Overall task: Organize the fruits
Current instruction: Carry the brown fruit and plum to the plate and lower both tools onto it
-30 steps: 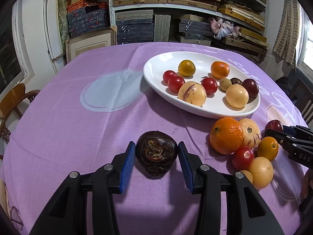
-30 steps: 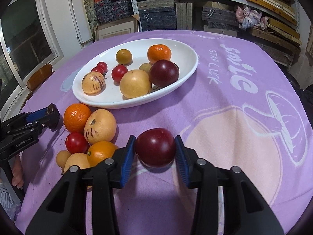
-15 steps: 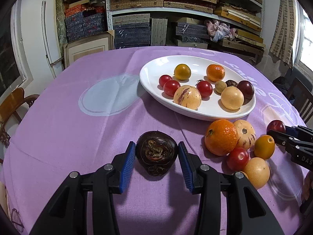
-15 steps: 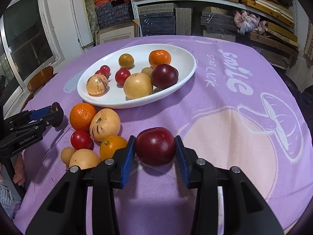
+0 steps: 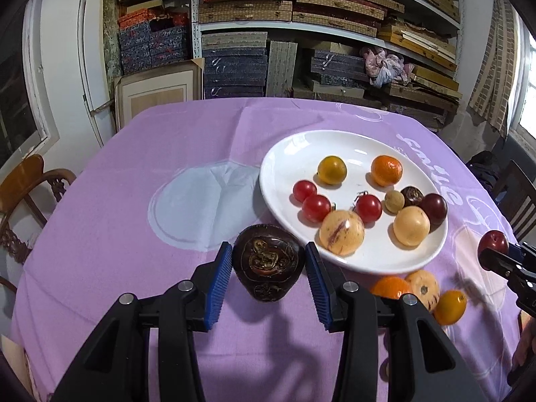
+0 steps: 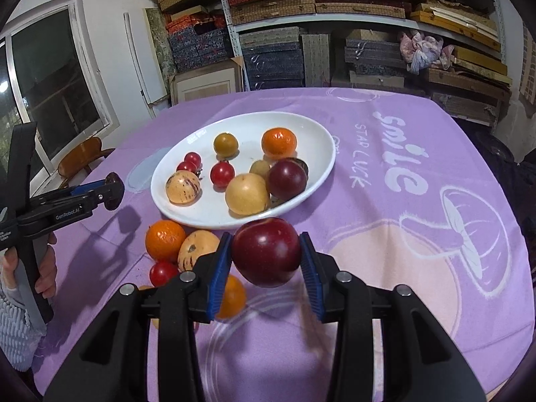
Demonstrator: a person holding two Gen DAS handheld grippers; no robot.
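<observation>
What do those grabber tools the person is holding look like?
Each gripper is black plastic with two long fingers, silver screw heads at the joints and ribbed blue pads inside the tips. The left one, seen side-on, carries white "GenRobot.AI" lettering. The person's left sleeve is light, textured knit.

Glossy white ceramic-looking plate (image 5: 278, 154) on matt purple cloth (image 5: 134, 234); smooth, shiny red plum (image 6: 266, 251).

A plate (image 6: 311, 127) sits mid-table (image 6: 435, 127) holding a dozen or so fruits. A loose cluster of fruits (image 6: 165, 238) lies on the cloth just before its near rim. Shelves (image 6: 335, 20) stand behind the table, a chair (image 5: 30, 181) at its left.
</observation>
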